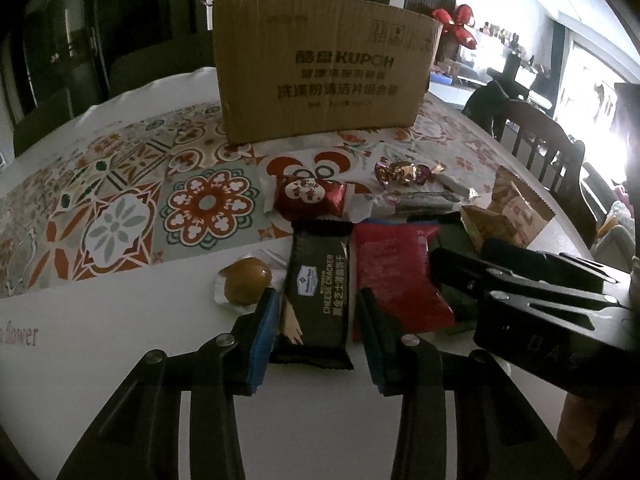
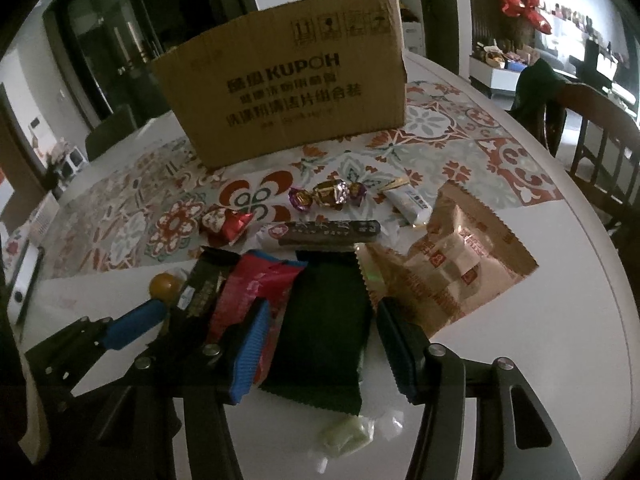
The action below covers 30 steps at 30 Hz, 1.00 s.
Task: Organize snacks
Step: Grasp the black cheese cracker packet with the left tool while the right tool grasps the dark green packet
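A brown cardboard box (image 1: 320, 68) stands upright at the far side of the table, also in the right wrist view (image 2: 288, 84). Snacks lie in front of it. My left gripper (image 1: 316, 300) is open, its blue pads either side of a black cheese cracker pack (image 1: 318, 292). A red packet (image 1: 396, 276) lies just right of it. My right gripper (image 2: 324, 320) is open astride a dark green packet (image 2: 324, 332). The right gripper's body also shows in the left wrist view (image 1: 532, 292).
A round caramel sweet (image 1: 246, 276), a red round-logo cake pack (image 1: 312, 196), foil candies (image 2: 328, 194), a white tube (image 2: 408, 204), a long dark bar (image 2: 328, 232) and a tan bag (image 2: 444, 268) lie around. A pale wrapped sweet (image 2: 348, 436) lies near. A wooden chair (image 2: 600, 136) stands right.
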Each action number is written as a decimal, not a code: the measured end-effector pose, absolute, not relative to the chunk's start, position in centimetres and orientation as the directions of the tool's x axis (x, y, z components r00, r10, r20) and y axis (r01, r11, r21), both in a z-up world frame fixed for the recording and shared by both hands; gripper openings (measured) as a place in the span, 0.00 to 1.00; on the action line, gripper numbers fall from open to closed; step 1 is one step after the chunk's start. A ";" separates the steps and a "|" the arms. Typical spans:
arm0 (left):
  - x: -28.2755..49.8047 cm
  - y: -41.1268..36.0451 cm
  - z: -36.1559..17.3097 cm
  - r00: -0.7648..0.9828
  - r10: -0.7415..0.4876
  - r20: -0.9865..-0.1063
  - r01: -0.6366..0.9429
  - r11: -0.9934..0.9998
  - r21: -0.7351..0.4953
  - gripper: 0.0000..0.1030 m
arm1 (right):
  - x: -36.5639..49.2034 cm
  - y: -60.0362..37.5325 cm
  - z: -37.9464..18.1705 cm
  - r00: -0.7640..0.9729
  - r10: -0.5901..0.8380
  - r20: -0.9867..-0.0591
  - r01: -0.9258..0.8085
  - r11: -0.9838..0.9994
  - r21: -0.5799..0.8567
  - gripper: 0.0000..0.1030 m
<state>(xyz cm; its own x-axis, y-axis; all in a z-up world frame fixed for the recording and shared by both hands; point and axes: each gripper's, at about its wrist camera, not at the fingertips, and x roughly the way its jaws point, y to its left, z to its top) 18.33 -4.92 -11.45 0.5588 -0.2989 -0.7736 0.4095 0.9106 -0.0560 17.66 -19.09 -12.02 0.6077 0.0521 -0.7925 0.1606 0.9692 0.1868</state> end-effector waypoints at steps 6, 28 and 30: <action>18.5 -5.2 -11.6 0.556 -0.292 -0.778 0.412 0.910 -0.047 0.35 | 18.1 -19.0 -12.4 0.593 0.026 -0.804 0.167 0.974 0.155 0.55; 18.9 -6.0 -11.8 0.565 -0.275 -0.778 0.390 0.920 -0.042 0.29 | 18.8 -18.8 -12.3 0.618 0.032 -0.786 0.098 0.988 0.117 0.33; 18.8 -5.9 -11.6 0.567 -0.278 -0.775 0.380 0.923 -0.052 0.29 | 18.7 -19.0 -12.2 0.613 0.046 -0.789 0.095 0.987 0.132 0.32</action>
<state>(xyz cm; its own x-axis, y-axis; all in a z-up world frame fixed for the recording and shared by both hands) 18.79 -5.89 -11.61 0.5672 -0.2778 -0.7753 0.3805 0.9233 -0.0524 18.66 -18.99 -12.19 0.6130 0.0461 -0.7887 0.0951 0.9867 0.1315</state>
